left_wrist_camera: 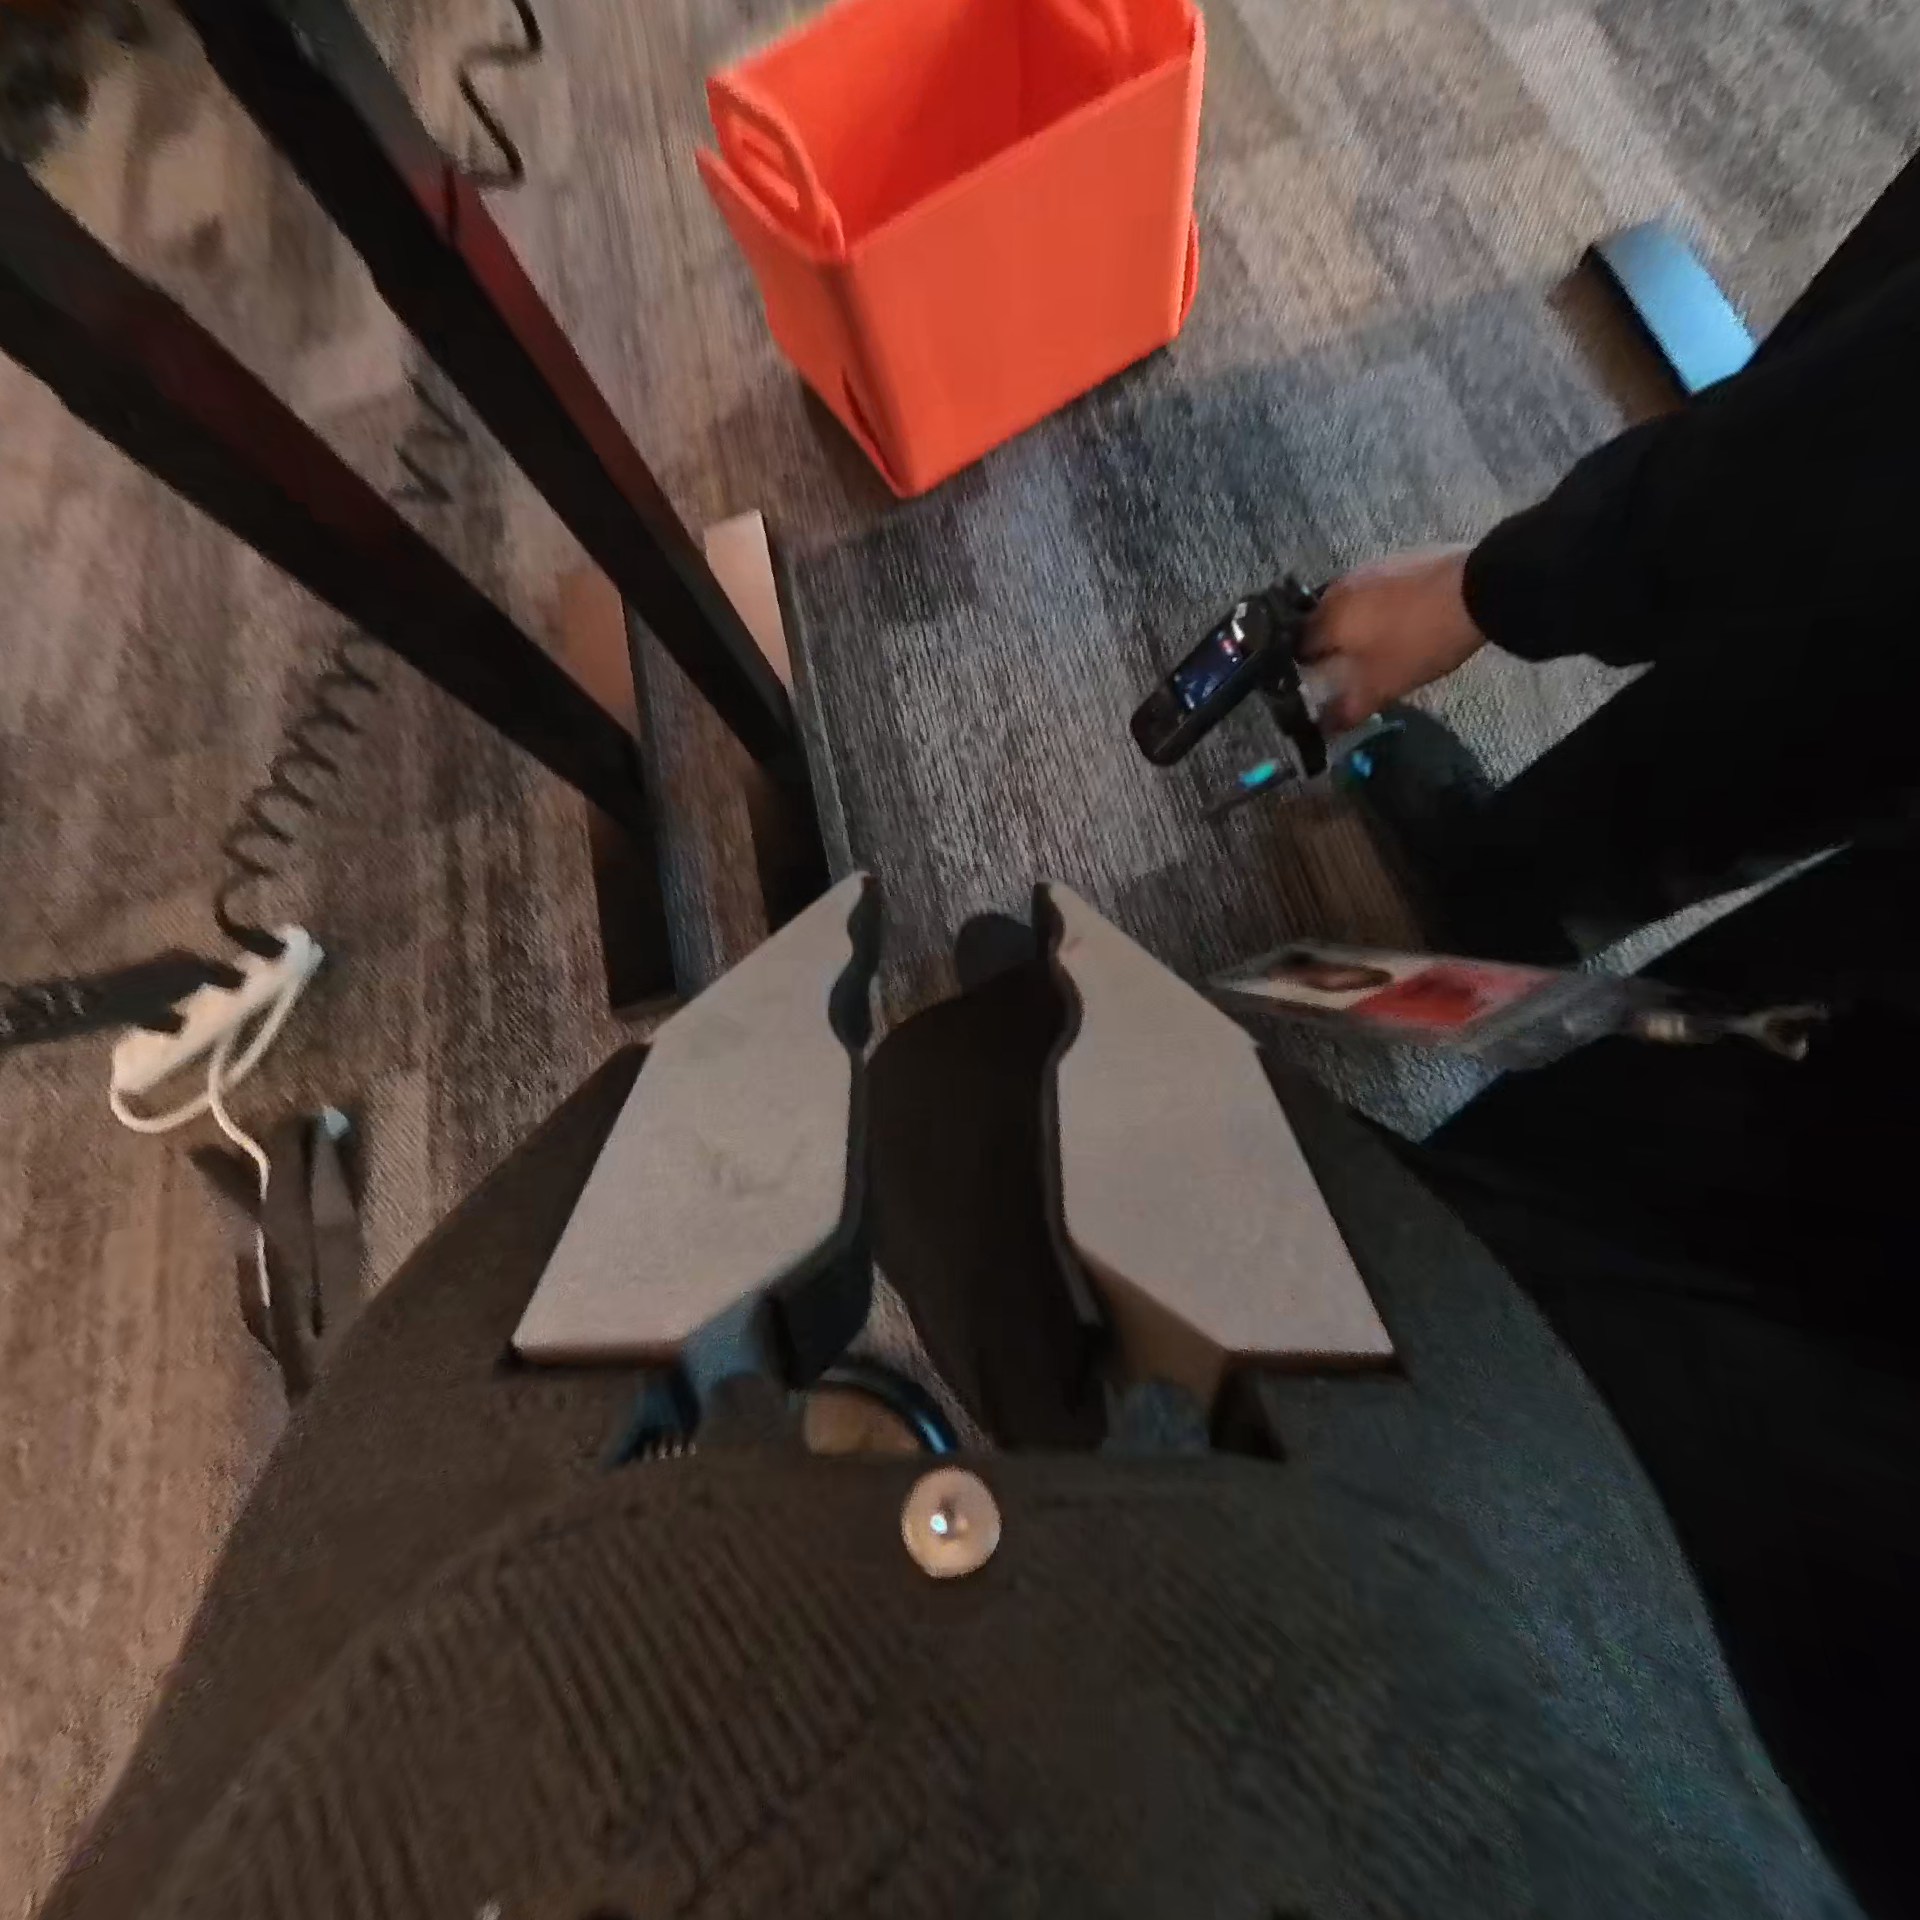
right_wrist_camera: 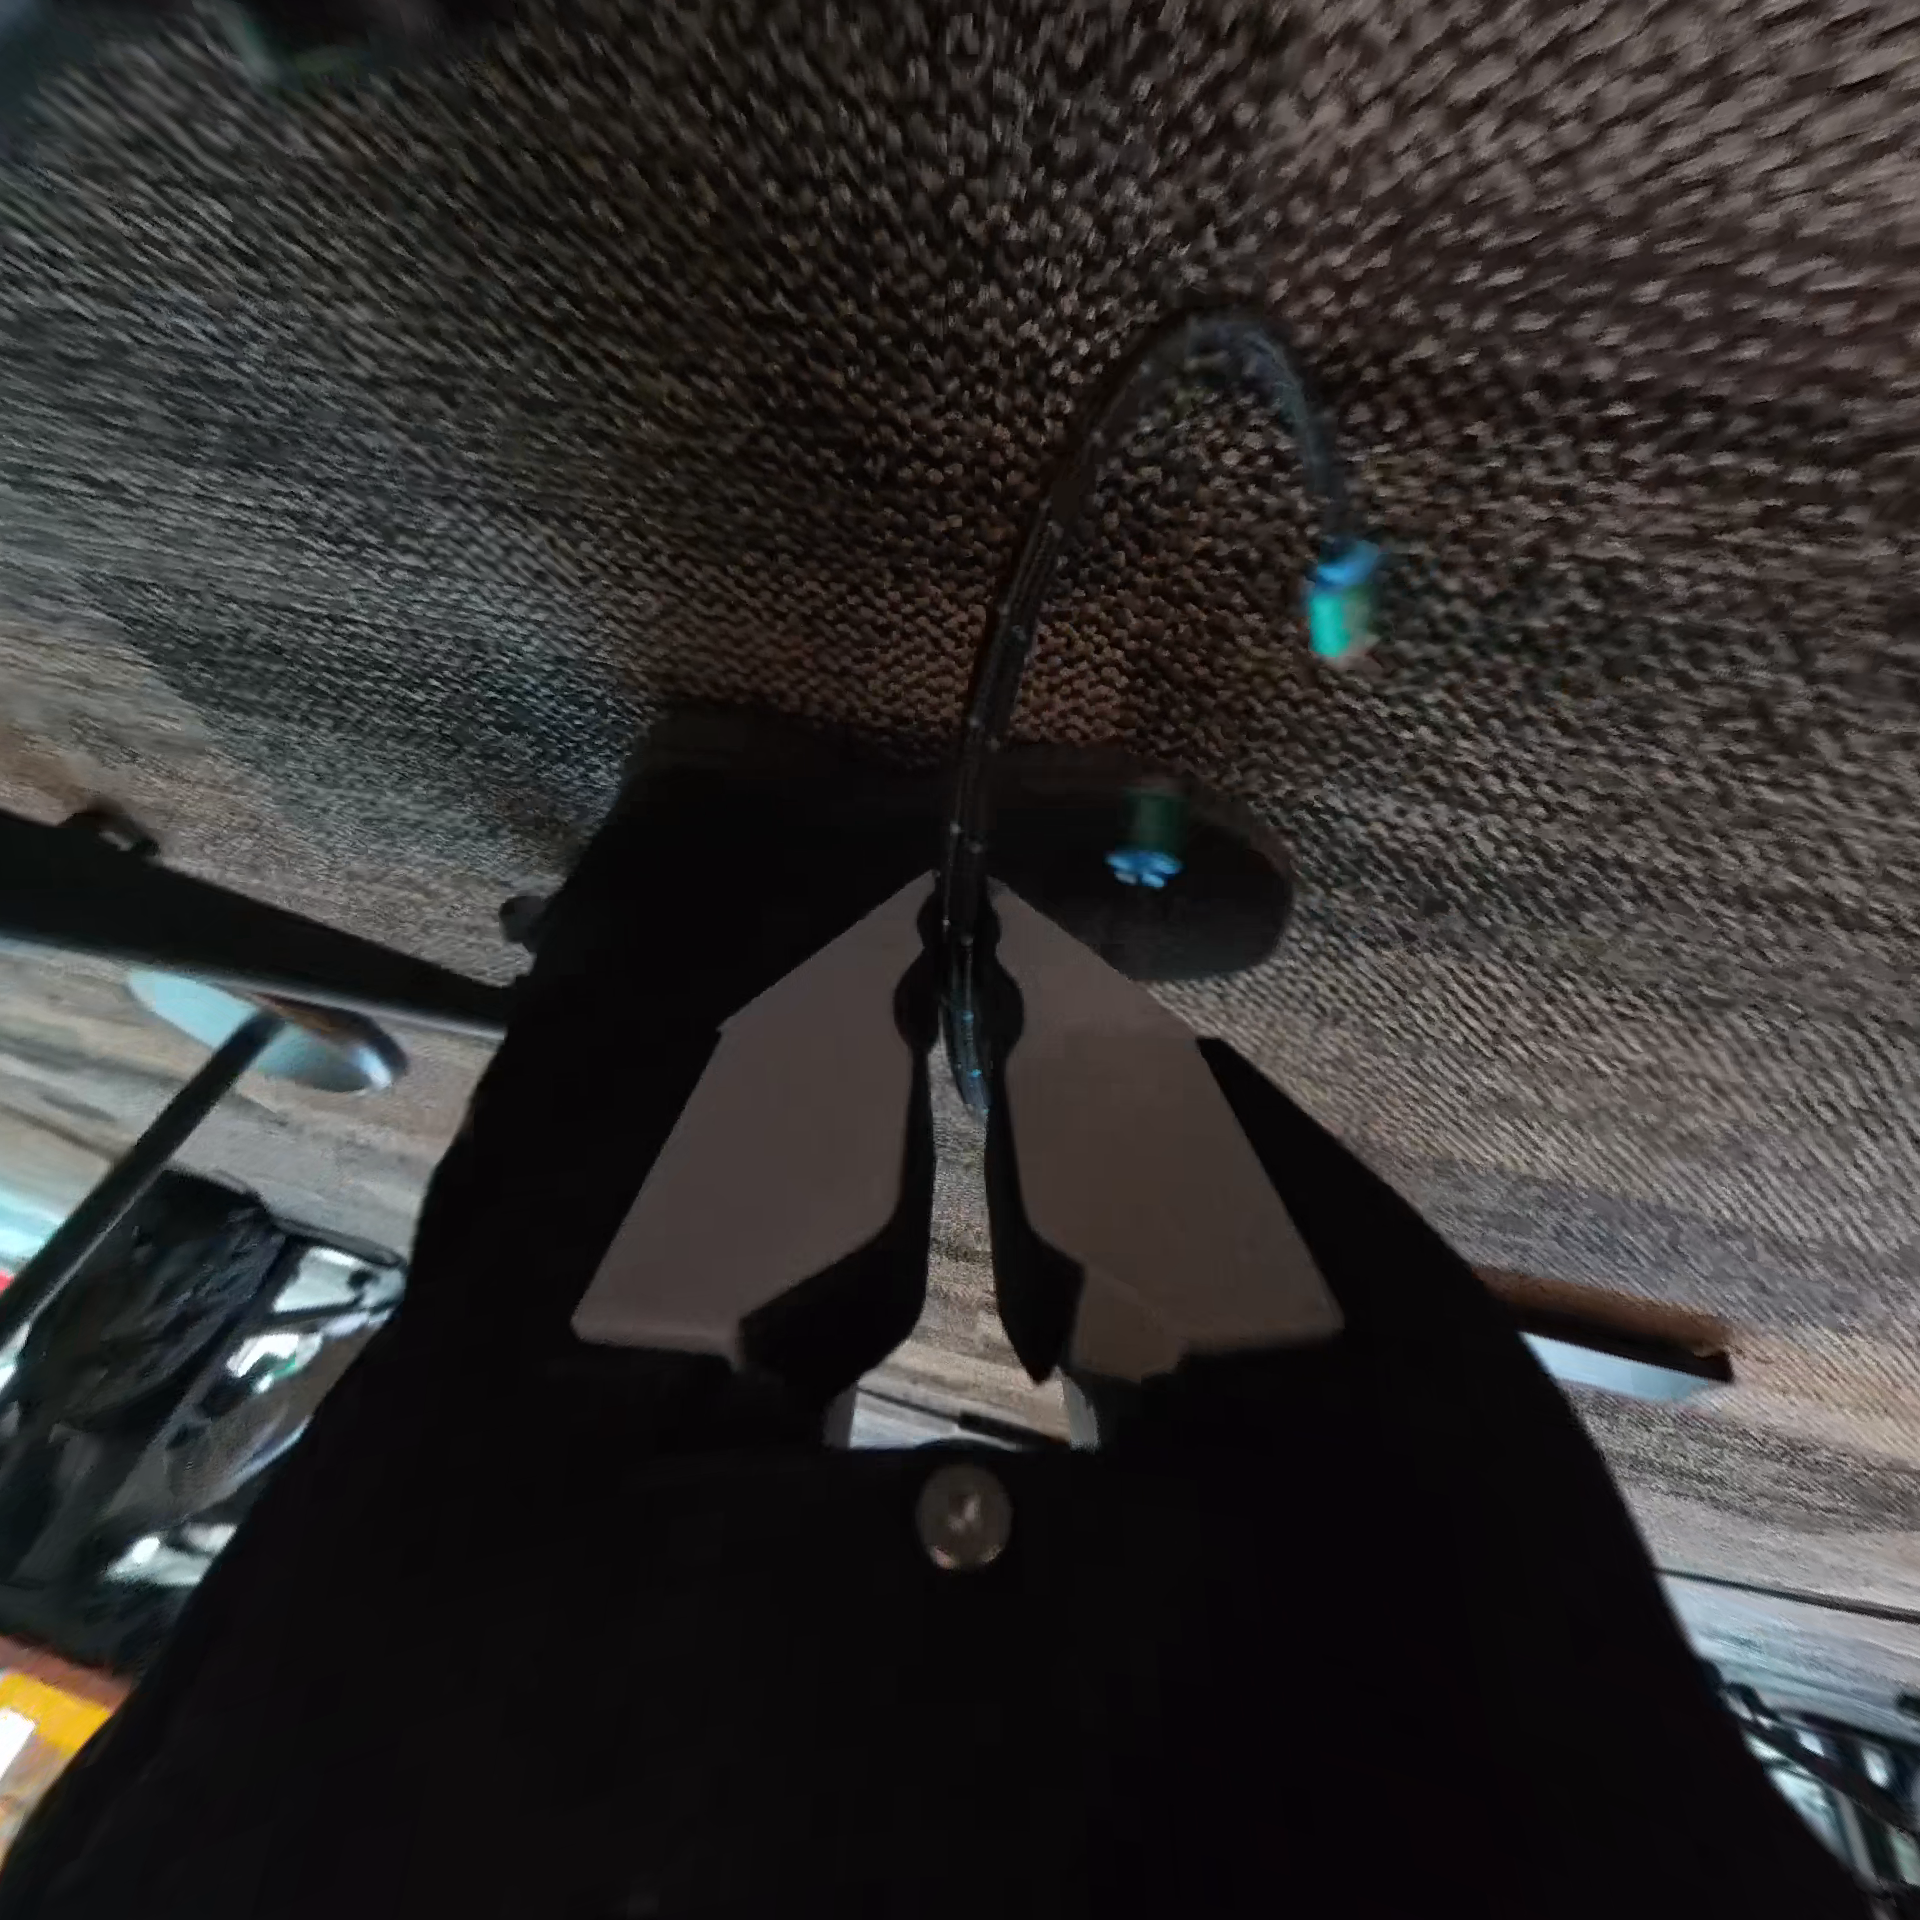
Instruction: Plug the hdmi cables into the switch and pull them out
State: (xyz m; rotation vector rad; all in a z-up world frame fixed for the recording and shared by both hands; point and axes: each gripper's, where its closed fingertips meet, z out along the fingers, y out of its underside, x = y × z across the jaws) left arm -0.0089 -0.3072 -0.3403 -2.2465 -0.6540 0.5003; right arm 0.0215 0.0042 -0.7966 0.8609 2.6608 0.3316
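Here, right claw (right_wrist_camera: 961,914) pinching black cable (right_wrist_camera: 1023,582), teal plug (right_wrist_camera: 1342,613) dangling beyond; left claw (left_wrist_camera: 956,914) spread.

carpet (right_wrist_camera: 1455,312): rough, looped, speckled brown-grey weave;
orange bin (left_wrist_camera: 997,343): matt cloth, smooth-sided;
left gripper (left_wrist_camera: 956,935): matt grey finger plates, ridged black plastic body;
cable (right_wrist_camera: 1039,540): black, braided-looking jacket; teal plug (right_wrist_camera: 1342,613)

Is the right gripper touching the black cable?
Touching. Right wrist view shows the black cable pinched between the right gripper fingertips, arcing up to its teal plug.
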